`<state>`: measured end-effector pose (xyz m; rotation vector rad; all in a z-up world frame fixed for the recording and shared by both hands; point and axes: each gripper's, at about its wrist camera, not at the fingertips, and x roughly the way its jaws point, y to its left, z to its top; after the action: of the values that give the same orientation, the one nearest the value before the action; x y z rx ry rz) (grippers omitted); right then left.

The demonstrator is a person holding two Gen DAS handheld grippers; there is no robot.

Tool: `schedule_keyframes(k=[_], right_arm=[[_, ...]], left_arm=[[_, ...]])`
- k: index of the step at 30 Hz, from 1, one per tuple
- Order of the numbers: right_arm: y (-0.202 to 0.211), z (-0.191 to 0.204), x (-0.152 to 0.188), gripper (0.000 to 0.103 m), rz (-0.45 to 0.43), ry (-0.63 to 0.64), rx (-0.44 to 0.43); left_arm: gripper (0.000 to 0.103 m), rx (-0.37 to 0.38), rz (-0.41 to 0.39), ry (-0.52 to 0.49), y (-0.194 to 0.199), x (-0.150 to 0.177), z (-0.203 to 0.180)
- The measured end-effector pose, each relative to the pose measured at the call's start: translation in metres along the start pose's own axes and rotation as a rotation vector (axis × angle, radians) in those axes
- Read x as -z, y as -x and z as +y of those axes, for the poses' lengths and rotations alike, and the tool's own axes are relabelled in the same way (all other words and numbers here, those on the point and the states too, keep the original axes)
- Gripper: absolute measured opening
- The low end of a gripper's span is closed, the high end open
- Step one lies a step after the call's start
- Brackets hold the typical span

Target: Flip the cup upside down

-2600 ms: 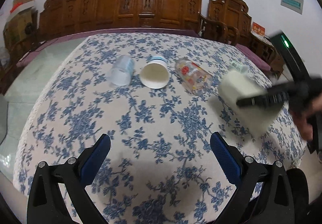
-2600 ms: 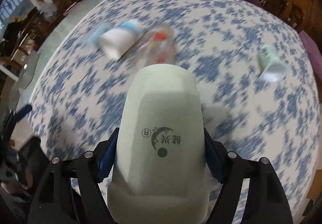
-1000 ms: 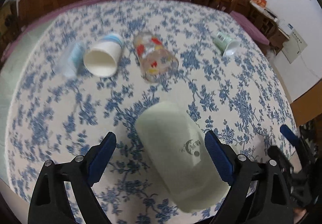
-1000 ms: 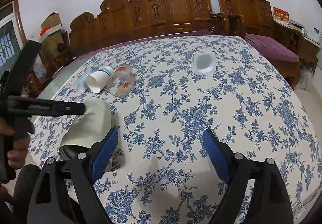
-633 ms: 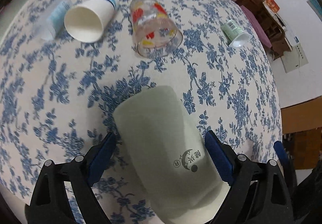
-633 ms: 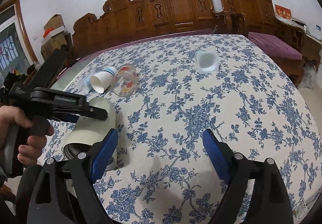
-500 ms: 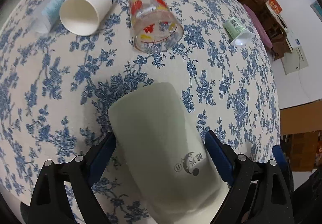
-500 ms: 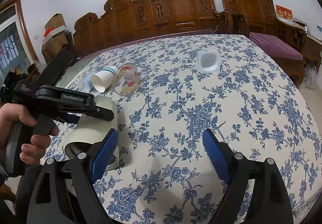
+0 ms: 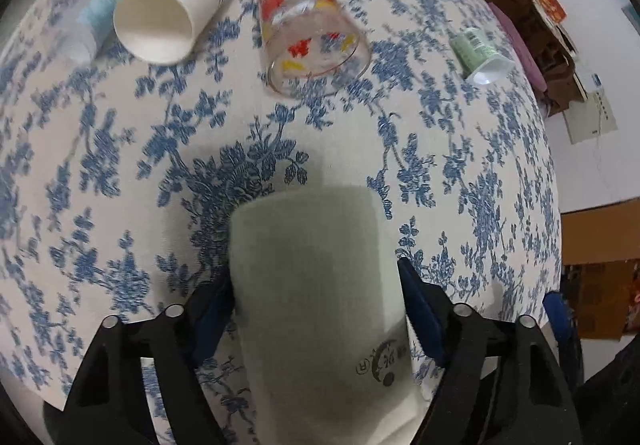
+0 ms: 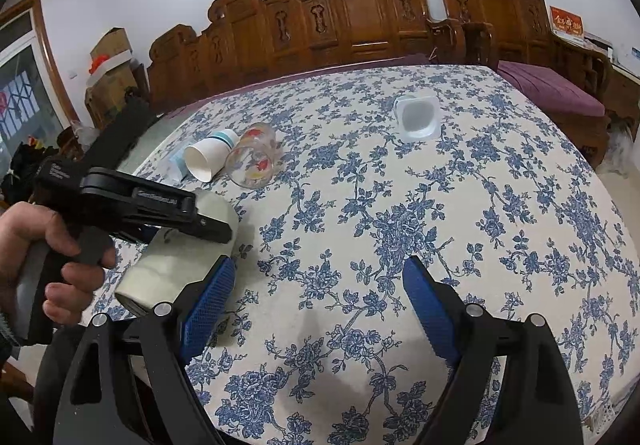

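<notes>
The pale green cup (image 9: pixel 320 297) is gripped across its body by the left gripper (image 9: pixel 316 297), tilted above the near table (image 9: pixel 460 173) edge, apparently for inverting, while the right gripper (image 10: pixel 316 305) is held apart and empty over the cloth.

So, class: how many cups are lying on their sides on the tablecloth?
5: pale green cup in the left gripper, paper cup, clear plastic cup beside it, printed glass, small green cup far right.
</notes>
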<state>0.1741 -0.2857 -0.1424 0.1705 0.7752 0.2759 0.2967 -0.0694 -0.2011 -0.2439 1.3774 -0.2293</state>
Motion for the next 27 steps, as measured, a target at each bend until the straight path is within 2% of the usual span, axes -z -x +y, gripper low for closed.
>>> schedule_keyframes(k=[10,13,21,27], right_arm=[[-0.001,0.003,0.001,0.088,0.005,0.011,0.003],[-0.001,0.003,0.002,0.088,0.008,0.014,0.002],[-0.002,0.004,0.002,0.088,0.011,0.016,0.005],[-0.003,0.003,0.002,0.088,0.010,0.016,0.003]], left_arm=[[0.070,-0.036,-0.186,-0.145,0.067,0.016,-0.012],[0.069,-0.070,-0.250,-0.182,0.083,0.016,-0.017],[0.069,-0.152,-0.341,-0.246,0.081,0.008,-0.031],[0.069,-0.179,-0.353,-0.274,0.071,0.004,-0.038]])
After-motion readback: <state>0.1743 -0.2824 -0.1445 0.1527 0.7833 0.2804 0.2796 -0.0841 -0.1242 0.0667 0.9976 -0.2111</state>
